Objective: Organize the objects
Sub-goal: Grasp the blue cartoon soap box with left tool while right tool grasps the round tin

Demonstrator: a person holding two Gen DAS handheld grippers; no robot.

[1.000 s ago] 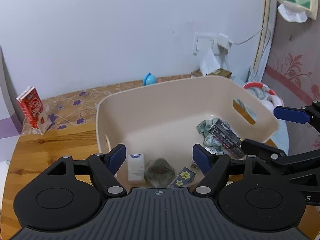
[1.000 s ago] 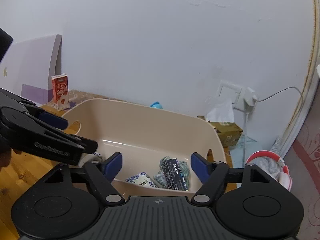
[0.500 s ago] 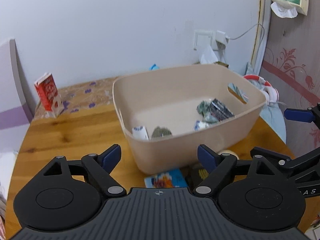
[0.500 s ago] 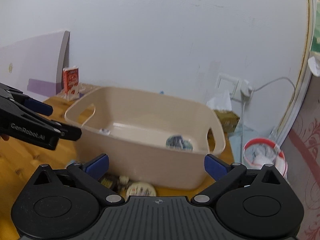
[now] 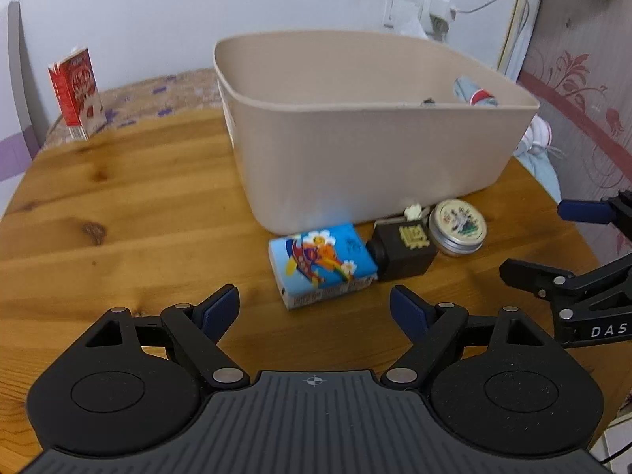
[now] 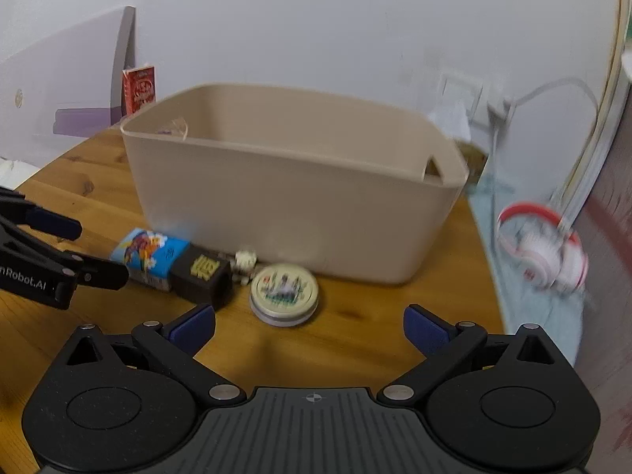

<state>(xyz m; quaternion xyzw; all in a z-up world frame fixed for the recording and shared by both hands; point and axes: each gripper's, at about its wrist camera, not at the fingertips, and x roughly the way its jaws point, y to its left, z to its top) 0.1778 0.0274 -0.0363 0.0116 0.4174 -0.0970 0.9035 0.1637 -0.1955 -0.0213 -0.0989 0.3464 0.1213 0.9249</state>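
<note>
A beige plastic bin [image 5: 367, 150] stands on the round wooden table [image 5: 118, 205]; it also shows in the right wrist view [image 6: 292, 205]. In front of it lie a blue cartoon box [image 5: 322, 262] [image 6: 148, 251], a dark brown box [image 5: 405, 251] [image 6: 201, 276], a small white figure [image 5: 412, 211] [image 6: 245, 260] and a round tin [image 5: 458, 227] [image 6: 283, 290]. My left gripper [image 5: 314, 308] is open and empty, just short of the blue box. My right gripper [image 6: 310, 328] is open and empty, just short of the tin. The bin's contents are mostly hidden by its wall.
A red carton [image 5: 75, 93] stands at the table's far left by the wall. A wall socket with a cable [image 5: 407, 10] is behind the bin. A red and white bowl [image 6: 541, 245] sits off the table's right edge.
Both grippers have pulled back from over the bin and dropped toward the table. The objects in front of the bin have come into view.
</note>
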